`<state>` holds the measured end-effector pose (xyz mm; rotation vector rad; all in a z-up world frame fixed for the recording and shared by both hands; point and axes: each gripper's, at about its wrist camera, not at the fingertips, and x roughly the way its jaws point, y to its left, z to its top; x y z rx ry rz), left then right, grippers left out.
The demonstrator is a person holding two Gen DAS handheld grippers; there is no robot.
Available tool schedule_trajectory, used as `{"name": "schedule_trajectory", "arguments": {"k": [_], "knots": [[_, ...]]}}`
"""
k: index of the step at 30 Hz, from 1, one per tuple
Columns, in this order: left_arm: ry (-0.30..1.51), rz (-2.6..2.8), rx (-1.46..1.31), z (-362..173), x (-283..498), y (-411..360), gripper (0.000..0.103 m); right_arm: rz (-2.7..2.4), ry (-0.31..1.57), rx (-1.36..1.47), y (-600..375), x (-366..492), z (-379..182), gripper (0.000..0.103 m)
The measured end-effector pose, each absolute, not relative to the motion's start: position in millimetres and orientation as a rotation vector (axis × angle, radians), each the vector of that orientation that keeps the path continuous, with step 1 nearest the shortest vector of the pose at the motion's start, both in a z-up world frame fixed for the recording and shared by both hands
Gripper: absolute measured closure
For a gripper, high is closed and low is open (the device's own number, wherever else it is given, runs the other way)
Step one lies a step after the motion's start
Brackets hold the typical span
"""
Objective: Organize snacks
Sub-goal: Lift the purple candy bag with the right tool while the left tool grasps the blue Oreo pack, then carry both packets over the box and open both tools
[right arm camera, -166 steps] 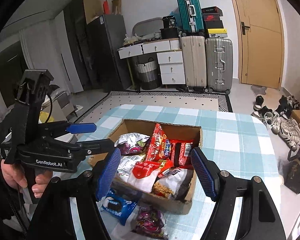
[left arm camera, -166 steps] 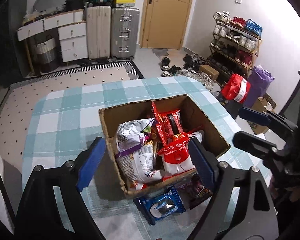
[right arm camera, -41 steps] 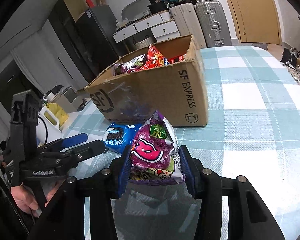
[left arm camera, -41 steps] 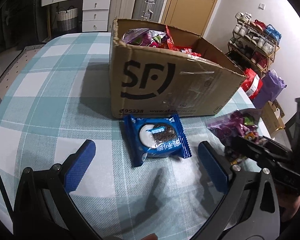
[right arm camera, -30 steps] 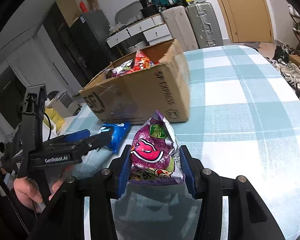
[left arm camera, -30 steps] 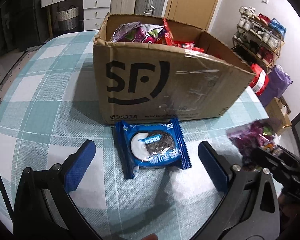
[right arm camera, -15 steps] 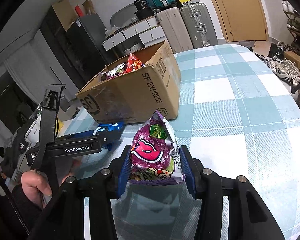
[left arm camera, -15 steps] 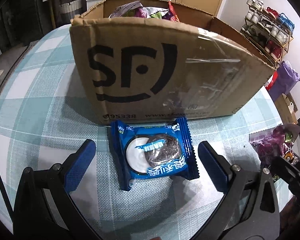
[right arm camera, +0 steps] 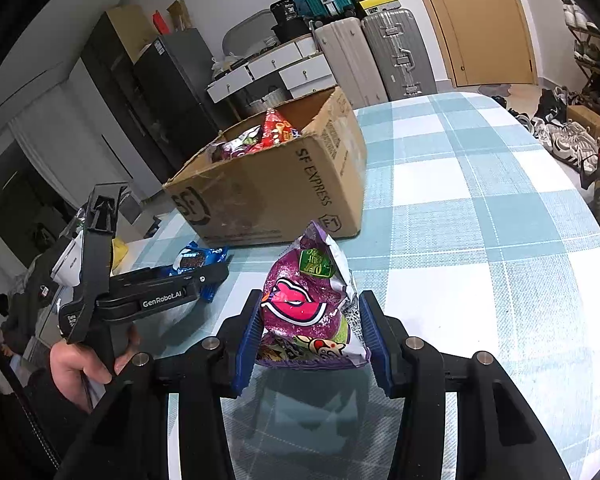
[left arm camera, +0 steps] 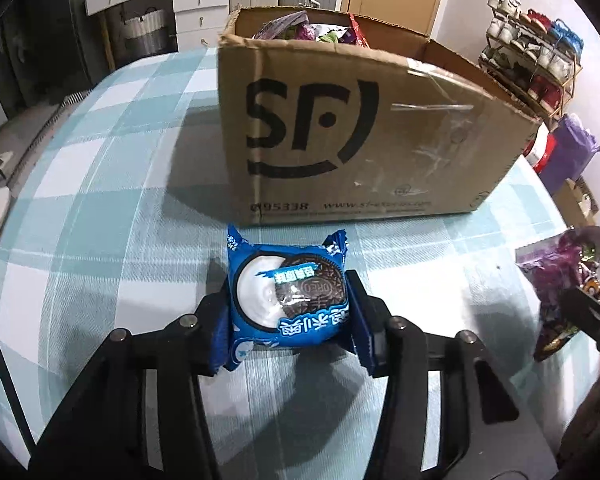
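A blue cookie pack (left arm camera: 288, 296) lies on the checked tablecloth just in front of the cardboard box (left arm camera: 360, 132). My left gripper (left arm camera: 288, 312) is closing on it, and its blue pads press the pack's two sides. The right wrist view shows the same pack (right arm camera: 198, 258) under the left gripper (right arm camera: 204, 276), near the box (right arm camera: 276, 188), which is full of snack bags. My right gripper (right arm camera: 310, 320) is shut on a purple snack bag (right arm camera: 304, 304) and holds it above the table. That bag (left arm camera: 552, 276) shows at the right edge of the left wrist view.
The table (left arm camera: 100, 200) carries a teal and white checked cloth. A person's hand (right arm camera: 80, 360) holds the left gripper's handle. Beyond the table stand suitcases (right arm camera: 396, 52), white drawers (left arm camera: 196, 4), a wooden door (right arm camera: 488, 20) and a shoe rack (left arm camera: 536, 64).
The left gripper's jaws have gone from wide apart to closed against the cookie pack. The right gripper keeps the purple bag and has hardly moved.
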<state>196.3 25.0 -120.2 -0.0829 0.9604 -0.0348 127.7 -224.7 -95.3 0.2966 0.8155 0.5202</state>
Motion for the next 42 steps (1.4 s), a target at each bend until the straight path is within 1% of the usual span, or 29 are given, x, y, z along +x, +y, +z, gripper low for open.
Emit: {"name": "schedule_trajectory", "arguments": {"k": [11, 19, 28, 37, 42], "knots": [[0.962, -0.066, -0.135, -118, 162, 36, 0.057, 0.54, 0.794, 0.26, -207, 112, -79, 0.055], [0.928, -0.096, -0.134, -103, 135, 37, 0.057, 0.569, 0.78, 0.238, -190, 96, -70, 0.055], [0.864, -0.126, -0.152, -63, 104, 36, 0.056, 0.622, 0.752, 0.269, -180, 83, -48, 0.055], [0.794, -0.176, -0.13, -13, 88, 35, 0.056, 0.642, 0.674, 0.229, -174, 74, -6, 0.055], [0.779, -0.201, -0.115, 12, 92, 37, 0.056, 0.657, 0.638, 0.213, -173, 77, 19, 0.055]]}}
